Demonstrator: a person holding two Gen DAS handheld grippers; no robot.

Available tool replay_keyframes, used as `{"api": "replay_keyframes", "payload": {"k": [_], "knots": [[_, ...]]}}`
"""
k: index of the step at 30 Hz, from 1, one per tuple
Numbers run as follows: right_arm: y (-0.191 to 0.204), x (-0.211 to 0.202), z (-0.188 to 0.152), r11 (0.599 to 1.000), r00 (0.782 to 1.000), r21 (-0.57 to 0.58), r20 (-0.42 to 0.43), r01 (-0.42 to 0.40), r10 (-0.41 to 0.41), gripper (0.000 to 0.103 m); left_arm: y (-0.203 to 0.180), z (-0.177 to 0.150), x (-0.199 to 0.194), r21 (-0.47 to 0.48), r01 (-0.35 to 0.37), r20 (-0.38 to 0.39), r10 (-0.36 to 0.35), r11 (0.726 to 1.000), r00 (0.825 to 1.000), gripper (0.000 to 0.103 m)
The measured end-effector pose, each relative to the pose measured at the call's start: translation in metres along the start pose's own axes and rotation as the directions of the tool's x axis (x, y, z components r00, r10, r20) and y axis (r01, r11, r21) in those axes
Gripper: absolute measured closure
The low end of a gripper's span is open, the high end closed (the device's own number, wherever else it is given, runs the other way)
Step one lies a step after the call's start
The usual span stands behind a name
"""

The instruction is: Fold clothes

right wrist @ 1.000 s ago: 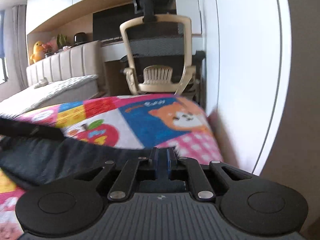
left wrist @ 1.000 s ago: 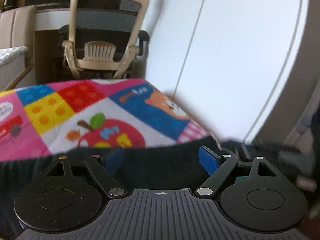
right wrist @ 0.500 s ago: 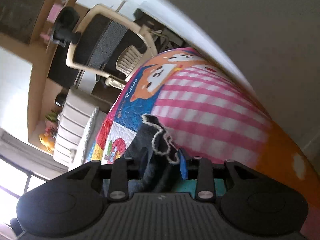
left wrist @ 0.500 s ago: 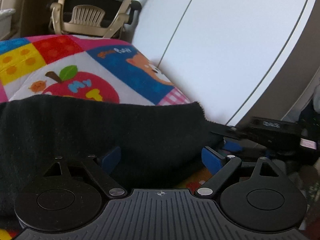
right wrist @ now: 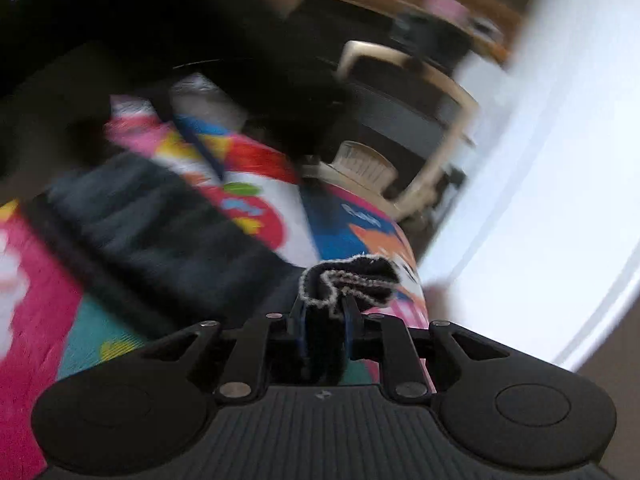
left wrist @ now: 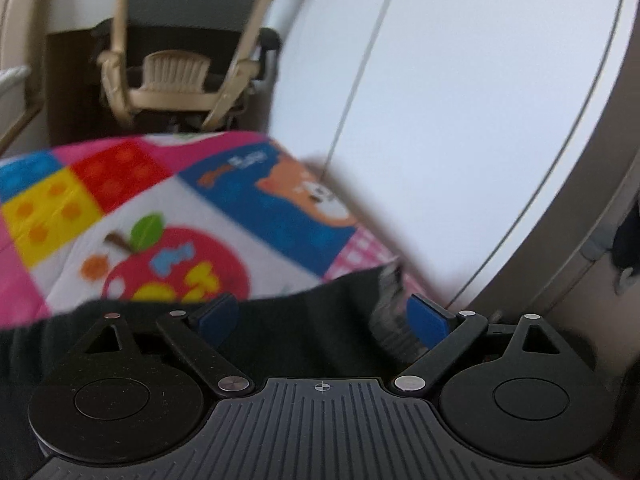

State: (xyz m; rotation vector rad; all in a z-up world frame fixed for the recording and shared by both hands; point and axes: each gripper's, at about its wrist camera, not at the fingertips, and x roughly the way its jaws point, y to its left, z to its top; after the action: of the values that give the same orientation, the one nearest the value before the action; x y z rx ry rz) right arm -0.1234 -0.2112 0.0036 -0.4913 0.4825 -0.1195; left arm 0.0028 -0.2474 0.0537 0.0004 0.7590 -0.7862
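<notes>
Two grippers: right gripper [right wrist: 325,322] closing, pinching black knit garment's [right wrist: 160,220] white-trimmed corner, apparently to carry the fold; left gripper [left wrist: 322,316] opening, released above the cloth.

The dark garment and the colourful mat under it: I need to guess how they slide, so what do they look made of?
Dark garment: seemingly knitted, matte, ribbed, with a fuzzy pale edge. Colourful mat: probably soft printed fabric, slightly quilted; blur leaves it open.
</notes>
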Motion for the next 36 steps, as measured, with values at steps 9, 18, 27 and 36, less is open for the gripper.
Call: {"api": "replay_keyframes", "payload": {"k": [9, 18, 27, 36], "knots": [[0.019, -0.006, -0.001, 0.993, 1.0, -0.113, 0.019, -0.017, 0.019, 0.08, -0.019, 0.006, 0.053, 0.13, -0.145, -0.073, 0.155, 0.981, 0.985, 0.008], [-0.049, -0.023, -0.014, 0.906, 0.955, 0.303, 0.056, -0.294, 0.292, 0.052, 0.023, -0.014, 0.057, 0.098, -0.183, -0.058, 0.19, 0.978, 0.98, 0.005], [-0.125, 0.013, -0.084, 0.363, 0.921, 0.897, 0.108, -0.252, 0.373, 0.051, 0.043, -0.02, 0.053, 0.009, -0.128, -0.04, 0.128, 0.992, 0.991, 0.003], [-0.093, 0.052, -0.056, 0.339, 0.889, 0.898, 0.11, -0.28, 0.444, 0.067, 0.046, -0.024, 0.049, -0.008, -0.121, -0.015, 0.12, 0.993, 0.993, 0.003]]}}
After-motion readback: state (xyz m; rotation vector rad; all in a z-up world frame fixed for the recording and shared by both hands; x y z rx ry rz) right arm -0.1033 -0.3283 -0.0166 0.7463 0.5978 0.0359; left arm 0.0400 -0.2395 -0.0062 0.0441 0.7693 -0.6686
